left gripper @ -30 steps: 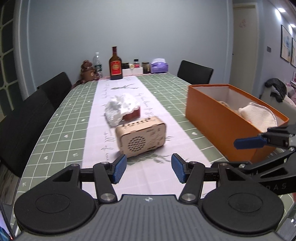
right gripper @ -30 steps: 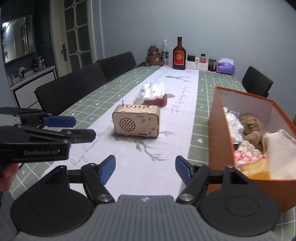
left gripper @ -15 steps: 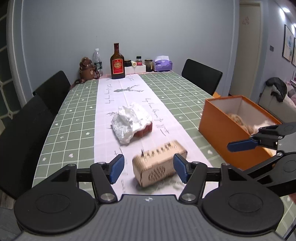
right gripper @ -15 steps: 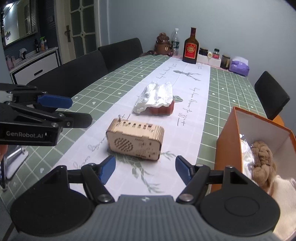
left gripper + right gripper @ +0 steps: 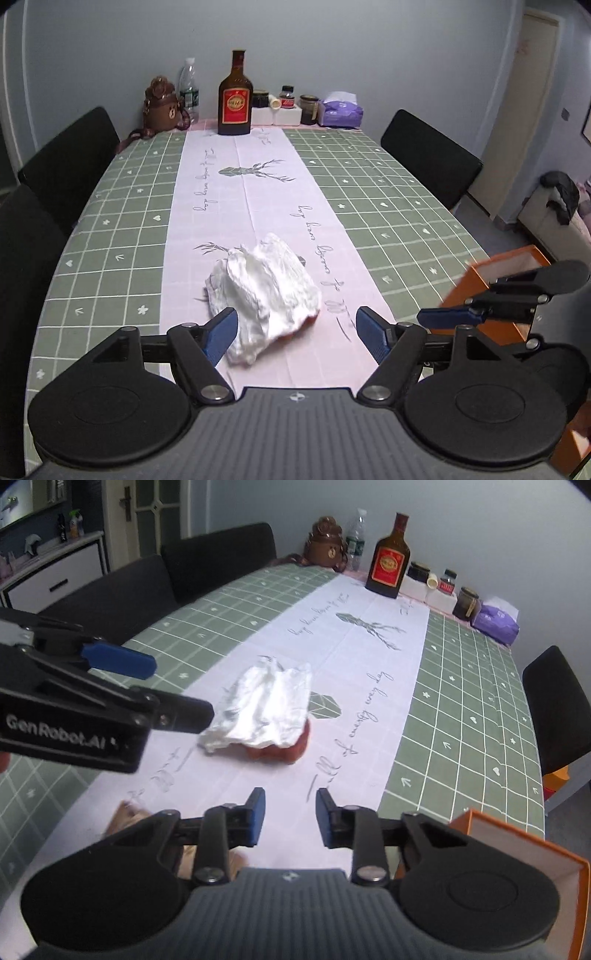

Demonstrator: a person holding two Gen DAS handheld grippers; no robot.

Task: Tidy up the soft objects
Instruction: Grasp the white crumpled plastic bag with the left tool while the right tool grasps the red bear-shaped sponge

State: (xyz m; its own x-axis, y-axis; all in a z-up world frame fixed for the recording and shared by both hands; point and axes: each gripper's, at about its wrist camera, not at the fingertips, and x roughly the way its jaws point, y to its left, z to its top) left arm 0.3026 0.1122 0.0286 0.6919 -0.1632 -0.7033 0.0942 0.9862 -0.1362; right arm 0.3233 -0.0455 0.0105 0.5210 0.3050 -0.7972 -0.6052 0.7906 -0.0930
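The left gripper (image 5: 297,330) was presented with jaws opening wide, nothing pressed between them; the crumpled white wrap (image 5: 264,291) lay just ahead, partly between its fingers (image 5: 221,334). The wrap rested on the pale runner (image 5: 369,657), draped over a red object (image 5: 284,751). It was judged light, soft and easily crushed, so a hold across the bunched middle was advised. The right gripper (image 5: 290,821) was closing on nothing. The orange box (image 5: 528,843) stood rightmost.
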